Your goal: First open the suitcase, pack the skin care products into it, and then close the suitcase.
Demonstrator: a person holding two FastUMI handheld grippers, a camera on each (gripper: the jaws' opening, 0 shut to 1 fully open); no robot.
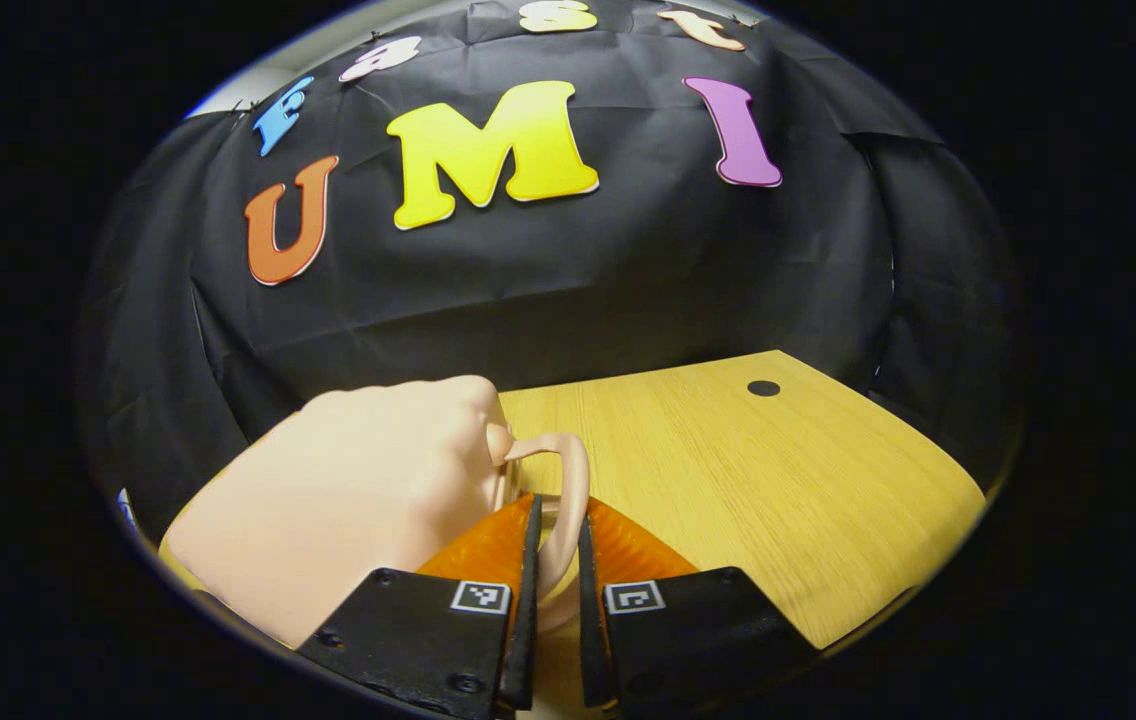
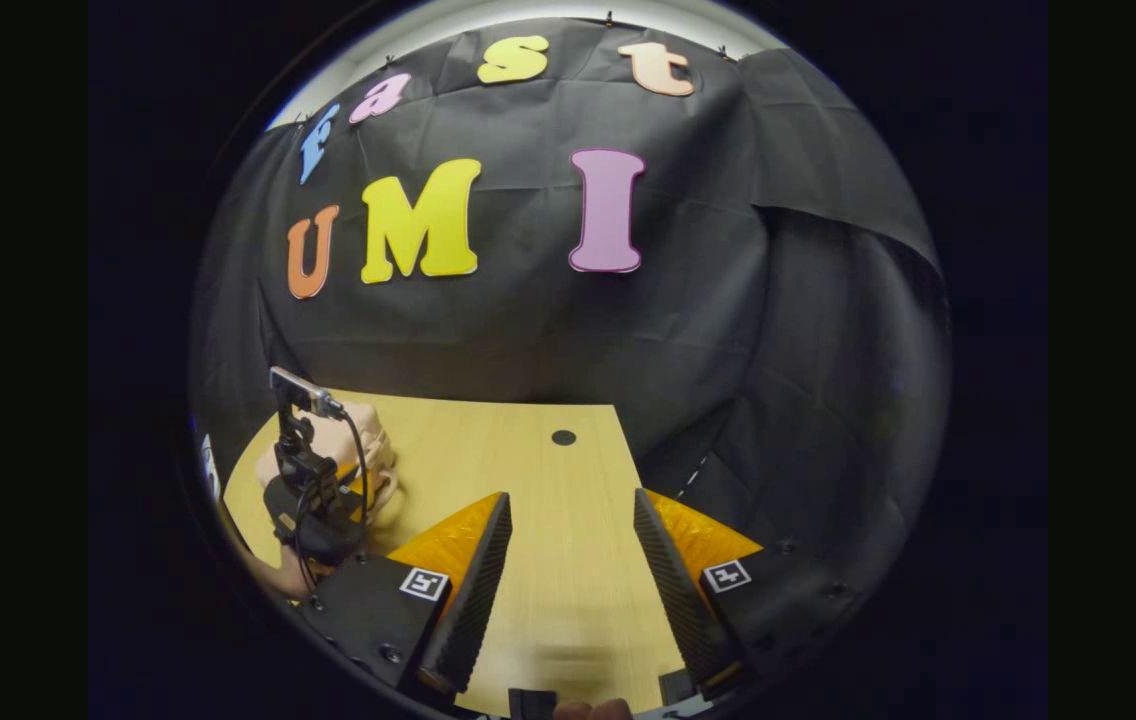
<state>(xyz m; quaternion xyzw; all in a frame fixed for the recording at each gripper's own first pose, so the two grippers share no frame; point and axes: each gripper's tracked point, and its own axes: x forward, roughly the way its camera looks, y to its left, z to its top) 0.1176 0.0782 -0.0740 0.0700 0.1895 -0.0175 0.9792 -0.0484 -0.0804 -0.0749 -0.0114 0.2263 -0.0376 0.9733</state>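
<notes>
A pale pink suitcase [image 1: 348,490] lies closed on the wooden table [image 1: 728,480] at the lower left of the left gripper view. Its curved handle [image 1: 576,470] sticks out to the right, and my left gripper [image 1: 558,510] is shut on it, one finger on each side. In the right gripper view my right gripper [image 2: 568,510] stands open over bare tabletop [image 2: 548,580] with nothing between its fingers. Farther off at the left there, the left gripper [image 2: 313,500] with its camera mount stands in front of the suitcase [image 2: 373,450].
A small black round hole [image 1: 763,388] marks the table near its back edge, and it appears as well in the right gripper view [image 2: 564,437]. The black cloth wall closes the back and both sides. The table's right edge runs close beside my right gripper.
</notes>
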